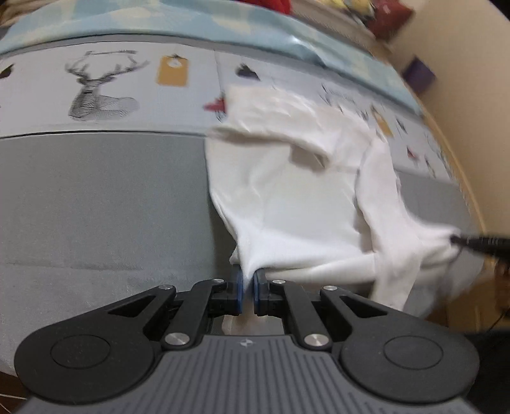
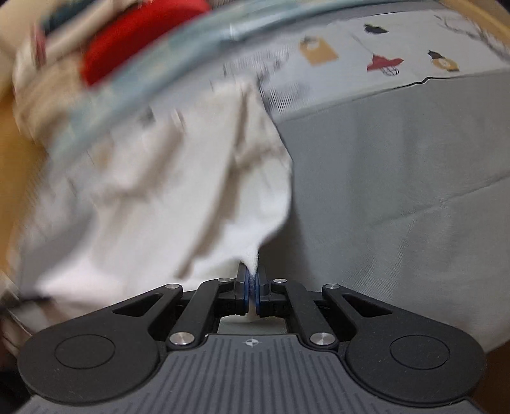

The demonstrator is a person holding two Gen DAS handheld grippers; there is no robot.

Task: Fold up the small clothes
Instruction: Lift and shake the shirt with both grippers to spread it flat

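The left gripper [image 1: 248,288] is pinching a bunched corner of a white garment [image 1: 296,203], its blue pads closed on the cloth with only the fabric between them. The right gripper [image 2: 251,291] is likewise clamping another corner of the same white garment [image 2: 153,197], pads pressed together on a tuft of fabric. In the left wrist view the right gripper's dark tip [image 1: 481,242] is showing at the right edge of the picture, pulling the cloth into a taut point there. The garment is hanging and stretching between the two grips, its near edge lifted while its far part is lying on the bed [image 1: 95,197], over the seam where the plain grey sheet is meeting a printed strip with a deer head [image 1: 98,92] and a mustard tag [image 1: 172,70]. A loose fold is draping across the garment's upper part. Along the far edge of the bed a pale blue blanket [image 1: 197,24] is lying, with a red item [image 2: 140,41] beyond it, blurred.
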